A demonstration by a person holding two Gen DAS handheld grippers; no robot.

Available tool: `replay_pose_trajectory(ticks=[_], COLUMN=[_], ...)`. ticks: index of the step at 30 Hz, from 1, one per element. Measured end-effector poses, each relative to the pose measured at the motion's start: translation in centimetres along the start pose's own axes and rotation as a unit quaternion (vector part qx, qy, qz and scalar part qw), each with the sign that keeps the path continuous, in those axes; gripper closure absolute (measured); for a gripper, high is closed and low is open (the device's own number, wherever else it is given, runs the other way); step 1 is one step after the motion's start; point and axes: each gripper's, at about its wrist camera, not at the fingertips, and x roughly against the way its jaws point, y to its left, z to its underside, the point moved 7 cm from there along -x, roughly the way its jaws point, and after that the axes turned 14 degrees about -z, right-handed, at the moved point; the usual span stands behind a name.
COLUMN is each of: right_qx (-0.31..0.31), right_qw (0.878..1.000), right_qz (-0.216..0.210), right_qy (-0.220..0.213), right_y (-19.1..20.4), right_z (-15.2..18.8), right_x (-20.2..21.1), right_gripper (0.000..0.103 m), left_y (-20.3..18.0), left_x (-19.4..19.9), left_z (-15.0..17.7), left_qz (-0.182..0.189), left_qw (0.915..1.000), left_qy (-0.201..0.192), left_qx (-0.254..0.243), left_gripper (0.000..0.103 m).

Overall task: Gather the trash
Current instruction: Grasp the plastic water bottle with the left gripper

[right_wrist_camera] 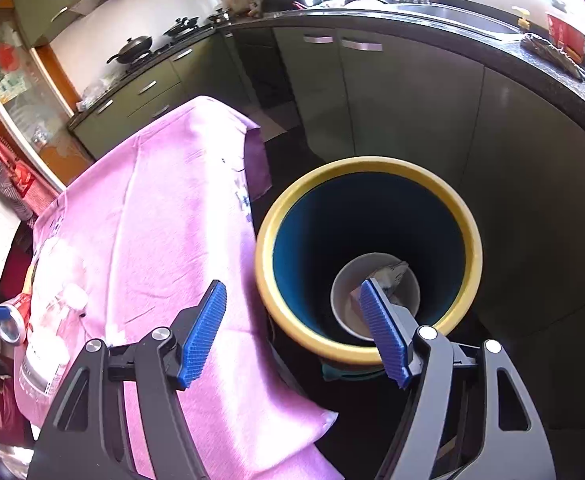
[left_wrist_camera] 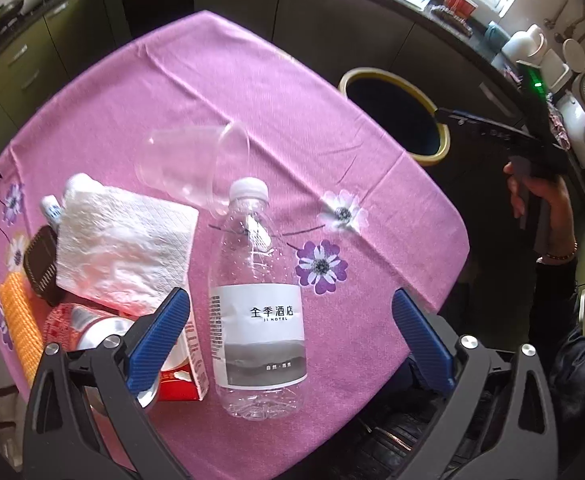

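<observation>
The empty bottle [left_wrist_camera: 257, 300] stands on the bench [left_wrist_camera: 276, 112], between the wide left claw [left_wrist_camera: 290, 336]: light, slick, crushable; grip its labelled middle. The right claw [right_wrist_camera: 296, 332] gapes, empty, over the bin [right_wrist_camera: 268, 280].

Water bottle [left_wrist_camera: 258, 300]: one, clear, with a white cap.
Plastic cup [left_wrist_camera: 190, 170]: one, clear, on its side.
Paper napkin [left_wrist_camera: 126, 240]: one, white.
Can [left_wrist_camera: 92, 330]: one, red.
Carton [left_wrist_camera: 190, 354]: one, red and white.
Trash bin [right_wrist_camera: 368, 258]: one, yellow-rimmed.
Paper cup [right_wrist_camera: 346, 300]: one, inside the bin.
Gripper: two.
</observation>
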Motion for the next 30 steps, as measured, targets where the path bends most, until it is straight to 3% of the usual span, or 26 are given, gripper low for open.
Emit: replay_pose_trajectory(ticks=[7,16,19,26,30], right_qx=[0.011,0.013,0.01,0.008,0.006], right_qw=[1.0,0.999,0.999,0.999,0.999], right_qz=[-0.014,-0.025,-0.027,-0.032,-0.035], right_qy=[0.005,0.014,0.013,0.013,0.013], right_y=[1.7,1.9,1.6,1.4,1.2], right_z=[0.3,0.4,0.5,0.7,0.9], right_x=[-0.4,-1.4,-1.4,-1.1,-1.0], right_gripper=[0.033,0.033,0.033,0.033,0.033], left_y=[-0.7,-0.9,-0.8,-1.4,-1.9], left_x=[-3.1,-5.0,-5.8,-7.5,-8.3], left_z=[0.5,0.9,1.2,1.8,2.4], left_qz=[0.002,-0.025,-0.023,-0.028,-0.03], left_qw=[0.9979,0.9952,0.9934,0.9902,0.9886], left_qy=[0.064,0.093,0.111,0.136,0.146], left_qx=[-0.007,-0.019,-0.014,-0.014,-0.022], left_gripper=[0.007,0.008,0.016,0.02,0.035])
